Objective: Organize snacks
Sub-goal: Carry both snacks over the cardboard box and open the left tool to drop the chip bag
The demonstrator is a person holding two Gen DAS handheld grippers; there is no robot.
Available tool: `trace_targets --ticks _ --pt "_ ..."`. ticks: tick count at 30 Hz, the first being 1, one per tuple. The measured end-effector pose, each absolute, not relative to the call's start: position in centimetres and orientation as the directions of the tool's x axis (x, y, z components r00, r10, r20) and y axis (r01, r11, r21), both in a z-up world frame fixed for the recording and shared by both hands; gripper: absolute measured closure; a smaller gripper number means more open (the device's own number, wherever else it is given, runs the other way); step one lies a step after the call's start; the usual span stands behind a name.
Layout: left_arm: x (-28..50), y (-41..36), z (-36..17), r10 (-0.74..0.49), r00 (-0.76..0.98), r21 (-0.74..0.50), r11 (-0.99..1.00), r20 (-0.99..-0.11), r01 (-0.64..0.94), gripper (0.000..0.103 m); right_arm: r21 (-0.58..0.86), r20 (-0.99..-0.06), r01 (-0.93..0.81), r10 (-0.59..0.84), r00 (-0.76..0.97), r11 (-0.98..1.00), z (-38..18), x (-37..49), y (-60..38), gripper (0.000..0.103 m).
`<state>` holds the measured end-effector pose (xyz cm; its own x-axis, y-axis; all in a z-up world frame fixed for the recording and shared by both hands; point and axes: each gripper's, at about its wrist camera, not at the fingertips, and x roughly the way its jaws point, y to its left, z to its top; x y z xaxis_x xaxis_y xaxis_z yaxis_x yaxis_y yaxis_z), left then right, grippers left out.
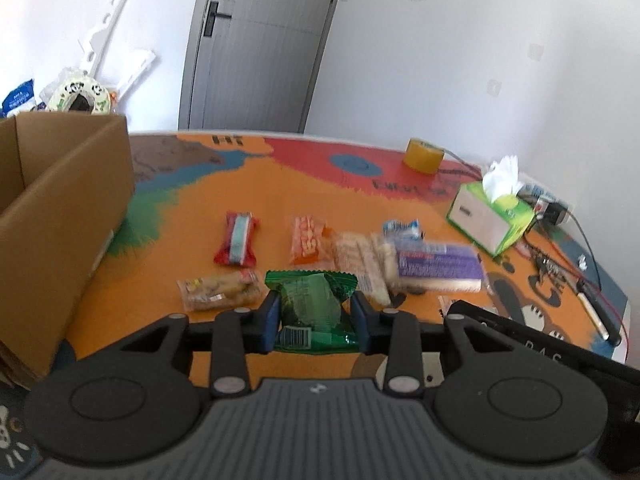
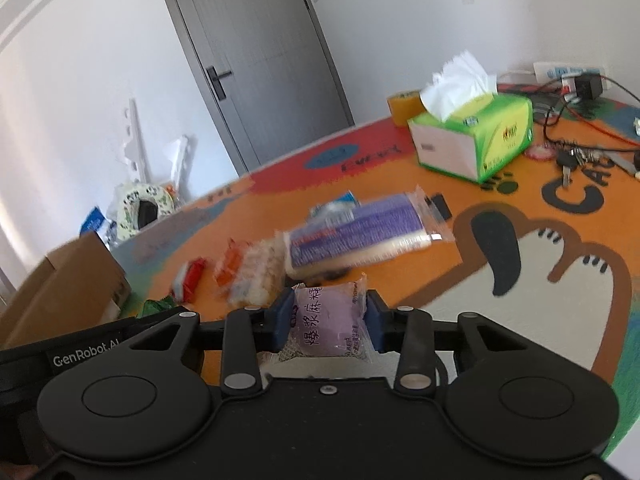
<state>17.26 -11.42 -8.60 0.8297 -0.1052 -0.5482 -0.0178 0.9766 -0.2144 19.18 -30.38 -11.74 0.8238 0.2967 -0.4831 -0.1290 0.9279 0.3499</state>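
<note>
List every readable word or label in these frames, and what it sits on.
"GenRobot.AI": left gripper body, seen from the right wrist.
"爆浆麻糬": purple snack in the right gripper.
Green snack, tissue box, long purple pack, mat lettering: blurred or partial, unreadable.

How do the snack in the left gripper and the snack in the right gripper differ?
The green packet in the left gripper is foil-like, flat and crinkled; the pale purple packet in the right gripper is clear-wrapped, plump and printed with dark characters. Both are small sealed snacks clamped between blue pads.
</note>
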Motion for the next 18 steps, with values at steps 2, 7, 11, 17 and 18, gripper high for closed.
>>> trace_targets --ticks 2,7,11,17,18 --pt "16.9 -11.1 -7.9 -0.100 0.841 -0.214 0.977 -0.532 -0.020 0.067 0.356 -0.469 -0.139 0.305 0.829 0.924 -11.2 19.0 -30.2 0.065" --pt "15.9 -9.8 -6.4 -0.081 0.862 -0.216 0.976 -0.501 -0.034 0.067 0.362 -0.443 -0.164 0.324 0.836 0.918 -10.2 18.6 -29.2 0.065" --pt "15.1 -8.9 -5.3 -0.067 0.875 -0.215 0.976 -0.479 -0.043 0.067 0.368 -0.421 -0.186 0.341 0.841 0.911 -9.2 18.4 -28.3 0.065" --pt "14.0 -7.7 -3.9 -0.044 0.893 -0.216 0.974 -0.448 -0.061 0.067 0.364 -0.395 -0.224 0.367 0.842 0.904 -7.9 17.7 -26.8 0.065" --pt "13.9 -7.5 -3.8 -0.038 0.896 -0.215 0.974 -0.443 -0.065 0.067 0.363 -0.392 -0.229 0.371 0.842 0.903 -7.7 17.7 -26.5 0.065"
